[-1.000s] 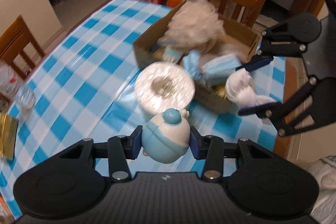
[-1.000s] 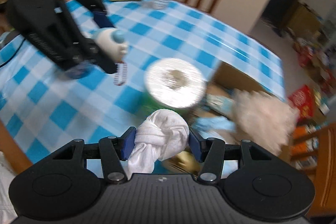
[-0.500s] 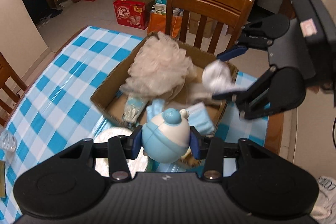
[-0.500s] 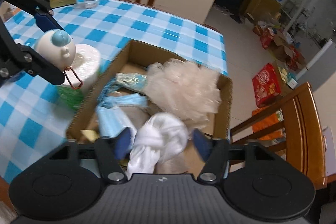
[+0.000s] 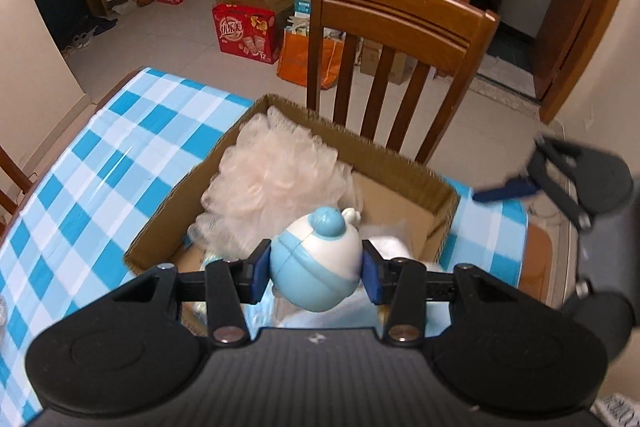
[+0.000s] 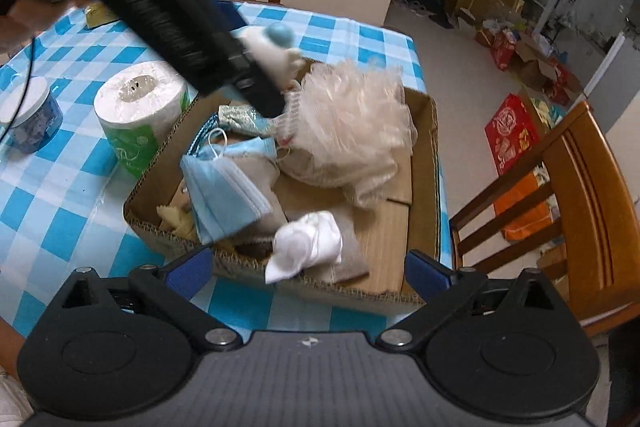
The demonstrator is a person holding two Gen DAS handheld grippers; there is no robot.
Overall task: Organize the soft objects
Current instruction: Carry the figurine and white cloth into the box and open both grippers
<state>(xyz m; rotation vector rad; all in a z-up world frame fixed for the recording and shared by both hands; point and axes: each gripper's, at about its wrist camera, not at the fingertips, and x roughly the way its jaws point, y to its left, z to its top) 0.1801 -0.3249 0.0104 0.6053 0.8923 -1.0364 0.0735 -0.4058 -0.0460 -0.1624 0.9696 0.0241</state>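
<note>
**Box is filling up, toy hanging over it**

Hard to see everything here. From the left wrist view the left gripper [image 5: 316, 269] covers the near half of the box [image 5: 404, 163], so only the loofah [image 5: 276, 183] and a scrap of white cloth [image 5: 390, 243] peek out. The right gripper [image 5: 520, 187] is blurry at the frame edge there, only one blue finger showing. From the right wrist view the left gripper's dark body blocks the box's far corner and most of the toy [image 6: 276, 43].

Fingers: the left ones sit against both sides of the blue-and-white toy [image 5: 318, 259] above the box, and they're easing apart. The right gripper [image 6: 308, 269] has its fingers spread wide and opening, nothing touching them.

Inside the box [image 6: 434, 155]: pale loofah [image 6: 352, 123] at the far side, blue masks [image 6: 224, 187] on the left, knotted white cloth [image 6: 306, 243] near the front wall, some yellowish scrap in the corner I can't identify. Beside the box on the checked worktop [image 6: 60, 195]: paper roll [image 6: 140, 107] and a small tub [image 6: 30, 123].
</note>
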